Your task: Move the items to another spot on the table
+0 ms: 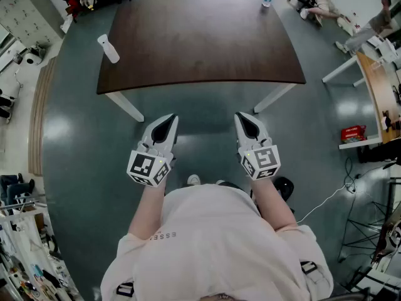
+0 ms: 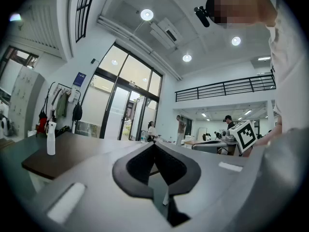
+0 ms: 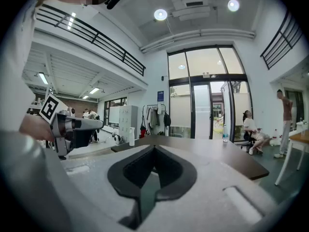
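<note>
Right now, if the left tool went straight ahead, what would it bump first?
Probably the brown table, at its near edge; the shut left tool might instead pass just over the top.

table (image 1: 200, 42): dark brown top, white legs, ahead of the person | spray bottle (image 1: 108, 49): white, on the table's left edge | water bottle (image 1: 267, 0): near the far edge | left gripper (image 1: 168, 121), right gripper (image 1: 243, 118): side by side, jaws together, nothing held, over grey floor (image 1: 75, 155), short of the table's near edge
</note>
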Motion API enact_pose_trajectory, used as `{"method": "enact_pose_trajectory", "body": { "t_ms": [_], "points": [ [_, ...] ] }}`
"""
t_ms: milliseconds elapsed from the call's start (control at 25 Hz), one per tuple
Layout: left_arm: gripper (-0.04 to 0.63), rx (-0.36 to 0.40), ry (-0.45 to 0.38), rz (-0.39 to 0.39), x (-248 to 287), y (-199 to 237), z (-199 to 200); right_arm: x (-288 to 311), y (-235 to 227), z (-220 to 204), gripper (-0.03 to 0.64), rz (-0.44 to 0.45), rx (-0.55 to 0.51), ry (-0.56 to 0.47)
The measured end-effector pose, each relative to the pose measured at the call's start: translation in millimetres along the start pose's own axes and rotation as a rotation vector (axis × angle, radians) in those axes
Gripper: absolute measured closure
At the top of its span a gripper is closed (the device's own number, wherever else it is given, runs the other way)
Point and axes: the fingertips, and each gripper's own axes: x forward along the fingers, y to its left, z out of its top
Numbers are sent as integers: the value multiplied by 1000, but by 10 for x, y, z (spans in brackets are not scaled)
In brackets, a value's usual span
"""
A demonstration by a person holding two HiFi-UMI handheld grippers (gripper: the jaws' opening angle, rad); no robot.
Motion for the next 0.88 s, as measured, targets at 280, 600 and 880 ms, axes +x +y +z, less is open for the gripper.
{"method": "enact_pose_trajectory", "body": {
  "t_ms": [280,600,880],
  "points": [
    [580,2,3,-1,29,-3,16,23,-5,-10,624,4,0,4],
    [580,4,2,8,7,49,20,56,-12,-11,624,-7,13,0],
    [580,2,-7,54,-52,151,11,159,-97,-31,624,-11,50,-16]
  ]
}}
